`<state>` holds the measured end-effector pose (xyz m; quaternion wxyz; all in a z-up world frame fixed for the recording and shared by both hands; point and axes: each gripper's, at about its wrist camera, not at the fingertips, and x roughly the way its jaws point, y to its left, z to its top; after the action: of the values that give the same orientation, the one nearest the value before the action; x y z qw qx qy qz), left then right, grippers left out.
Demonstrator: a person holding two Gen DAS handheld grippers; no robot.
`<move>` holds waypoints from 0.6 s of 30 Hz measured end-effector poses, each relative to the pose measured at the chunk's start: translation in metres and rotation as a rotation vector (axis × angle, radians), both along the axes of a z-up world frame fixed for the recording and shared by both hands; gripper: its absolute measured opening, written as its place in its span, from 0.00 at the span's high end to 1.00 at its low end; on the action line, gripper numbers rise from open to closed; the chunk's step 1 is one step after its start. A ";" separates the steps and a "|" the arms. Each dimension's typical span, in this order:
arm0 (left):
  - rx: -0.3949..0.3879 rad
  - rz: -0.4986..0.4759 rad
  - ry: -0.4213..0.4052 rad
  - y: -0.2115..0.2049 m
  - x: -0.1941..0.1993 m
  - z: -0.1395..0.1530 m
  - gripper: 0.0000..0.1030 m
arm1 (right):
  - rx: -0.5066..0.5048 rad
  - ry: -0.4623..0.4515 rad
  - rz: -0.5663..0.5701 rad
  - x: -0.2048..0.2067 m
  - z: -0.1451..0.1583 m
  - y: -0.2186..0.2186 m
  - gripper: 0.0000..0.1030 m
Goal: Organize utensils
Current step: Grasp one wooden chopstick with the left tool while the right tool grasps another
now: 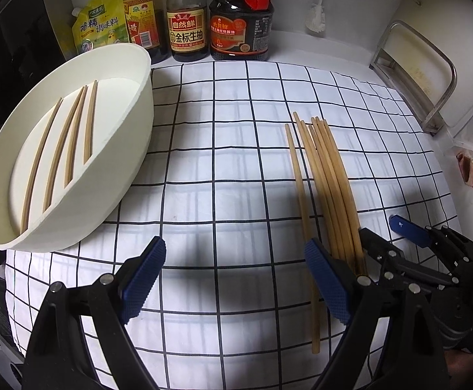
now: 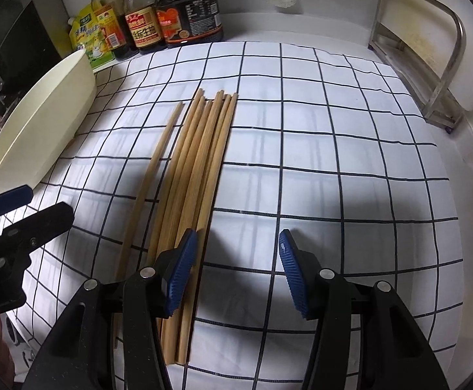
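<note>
Hiding the chopsticks' (image 2: 200, 162) near ends, the right hand-held gripper (image 2: 234, 266) gapes.

Both tools share one build. The left gripper (image 1: 236, 279) has two black, matte arms of moulded plastic, each ending in a blue pad (image 1: 145, 279) with a fine ribbed, knurled face. Round silver pivot pins (image 1: 107, 279) sit at the joints of the linkage bars, two showing on each side. The right gripper (image 2: 236, 273) looks the same: black angular arms, silver pins (image 2: 147, 272), and ribbed blue fingertips (image 2: 293, 274) (one carries a small pale mark near its tip). Each arm has a narrow slot cut into its outer face. A little bare skin (image 1: 460, 365) shows at the lower edge.
</note>
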<state>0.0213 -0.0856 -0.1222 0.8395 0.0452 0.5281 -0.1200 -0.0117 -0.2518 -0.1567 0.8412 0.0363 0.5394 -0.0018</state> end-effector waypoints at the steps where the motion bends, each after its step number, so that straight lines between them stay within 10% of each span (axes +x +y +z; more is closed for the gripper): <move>1: 0.000 0.000 -0.001 0.000 0.000 0.000 0.17 | -0.004 0.002 0.001 0.000 0.000 0.000 0.51; 18: -0.003 -0.009 0.011 -0.012 0.000 -0.012 0.16 | -0.036 -0.004 -0.027 -0.004 -0.003 -0.016 0.51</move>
<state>0.0212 -0.0979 -0.1342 0.8360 0.0455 0.5324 -0.1249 -0.0153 -0.2680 -0.1596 0.8427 0.0284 0.5372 -0.0230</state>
